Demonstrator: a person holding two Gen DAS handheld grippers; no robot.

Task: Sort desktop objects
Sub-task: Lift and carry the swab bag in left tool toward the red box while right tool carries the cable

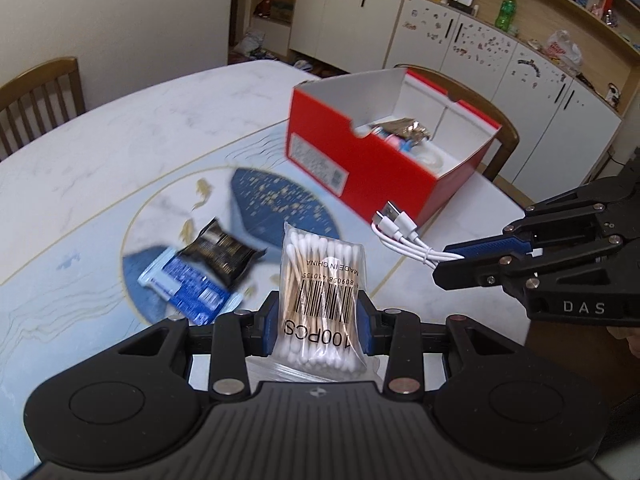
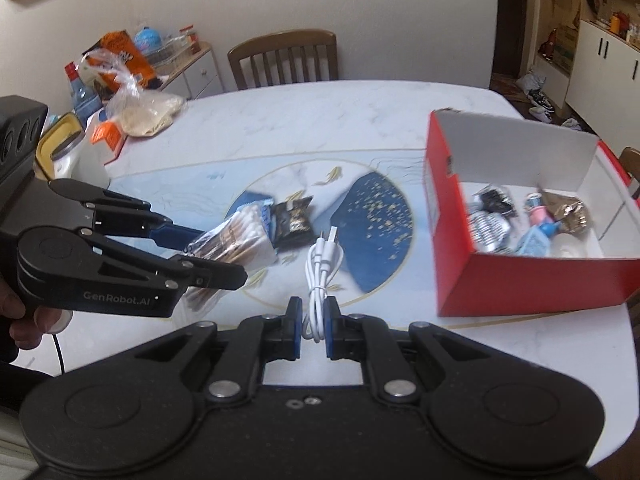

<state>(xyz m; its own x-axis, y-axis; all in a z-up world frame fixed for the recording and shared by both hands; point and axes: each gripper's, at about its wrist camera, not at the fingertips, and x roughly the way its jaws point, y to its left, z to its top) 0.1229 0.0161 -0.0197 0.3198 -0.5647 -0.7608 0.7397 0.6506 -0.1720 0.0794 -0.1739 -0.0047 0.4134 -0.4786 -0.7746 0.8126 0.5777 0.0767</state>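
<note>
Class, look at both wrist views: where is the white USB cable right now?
The white USB cable is clamped in the right gripper, lifted over the table between the bag of cotton swabs and the red box.

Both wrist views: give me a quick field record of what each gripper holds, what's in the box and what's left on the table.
left gripper: shut on cotton swab pack
right gripper: shut on white USB cable
red box: open, several small items inside
left on table: black snack packet overlapping blue-white packet
</note>
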